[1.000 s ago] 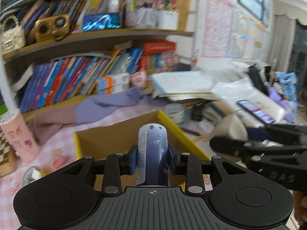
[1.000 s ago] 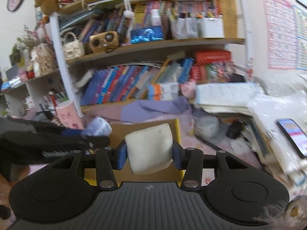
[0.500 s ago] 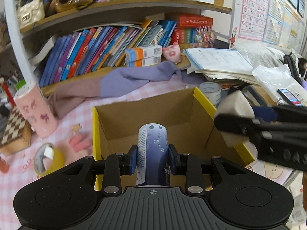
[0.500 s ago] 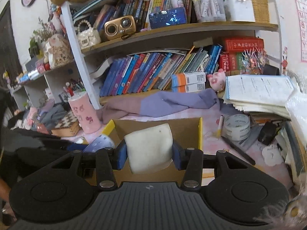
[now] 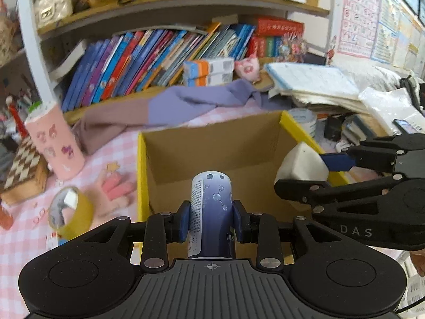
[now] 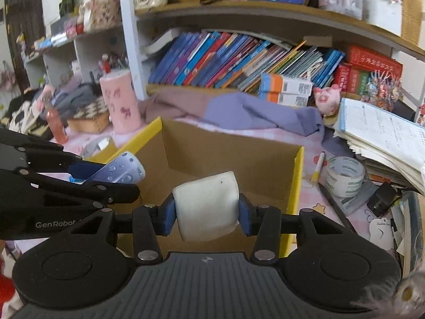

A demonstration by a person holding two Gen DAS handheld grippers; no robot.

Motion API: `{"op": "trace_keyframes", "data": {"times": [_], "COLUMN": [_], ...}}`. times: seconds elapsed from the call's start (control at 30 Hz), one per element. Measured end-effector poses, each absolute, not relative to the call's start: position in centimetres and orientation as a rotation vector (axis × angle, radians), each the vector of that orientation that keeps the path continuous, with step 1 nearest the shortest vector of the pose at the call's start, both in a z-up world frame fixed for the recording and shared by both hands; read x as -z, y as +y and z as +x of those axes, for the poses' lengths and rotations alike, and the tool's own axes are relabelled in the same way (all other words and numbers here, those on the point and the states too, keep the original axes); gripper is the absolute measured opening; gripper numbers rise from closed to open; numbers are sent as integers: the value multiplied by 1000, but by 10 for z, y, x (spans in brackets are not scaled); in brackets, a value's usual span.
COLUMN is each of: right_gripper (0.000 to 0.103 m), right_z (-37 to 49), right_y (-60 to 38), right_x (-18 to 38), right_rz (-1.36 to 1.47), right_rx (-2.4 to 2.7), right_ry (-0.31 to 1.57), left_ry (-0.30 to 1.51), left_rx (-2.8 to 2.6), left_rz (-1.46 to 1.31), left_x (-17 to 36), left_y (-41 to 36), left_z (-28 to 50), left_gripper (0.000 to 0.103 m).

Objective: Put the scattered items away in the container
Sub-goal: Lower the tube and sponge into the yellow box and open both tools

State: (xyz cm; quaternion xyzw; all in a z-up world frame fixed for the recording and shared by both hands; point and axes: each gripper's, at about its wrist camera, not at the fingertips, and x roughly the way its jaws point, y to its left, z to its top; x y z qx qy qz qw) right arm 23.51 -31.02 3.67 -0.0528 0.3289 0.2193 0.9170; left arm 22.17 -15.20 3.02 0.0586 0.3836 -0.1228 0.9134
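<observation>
**Left wrist view: two items carried over the box, release not yet made**

In the left wrist view, the left tool (image 5: 211, 224) is seen clenched on a blue cylindrical bottle (image 5: 211, 207), which is held upright between the blue pads above the near edge of the cardboard box (image 5: 212, 143). The right tool (image 6: 206, 214) is clamped on a white foam block (image 6: 207, 208), likewise poised over the box's near wall; from the left it is seen at the box's right rim. The box interior appears bare where it shows. On the pink checked tabletop (image 5: 16, 239) a yellow tape roll (image 5: 70, 212) and a pink glove-shaped item (image 5: 117, 188) lie left of the box, and a white tape roll (image 6: 345, 176) and a marker (image 6: 318, 167) lie to its right.

The delivery step is judged to be in hand. Next, both items would need to be lowered inside the walls and the jaws opened, with care that the two tools are kept apart
</observation>
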Motion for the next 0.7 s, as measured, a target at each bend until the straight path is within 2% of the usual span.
{"op": "trace_keyframes", "data": {"times": [0.37, 0.7], "right_gripper": [45, 45], "right_z": [249, 265], "right_y": [-307, -328], "right_x": [1, 1], "right_rz": [-201, -236], "right_rx": [-456, -484], "right_ry": [798, 850], "left_ry": [854, 869], "left_rx": [242, 275], "left_rz": [152, 153], "left_x": [-10, -4], "left_y": [-157, -174], "left_z": [233, 237], "left_gripper": [31, 31]}}
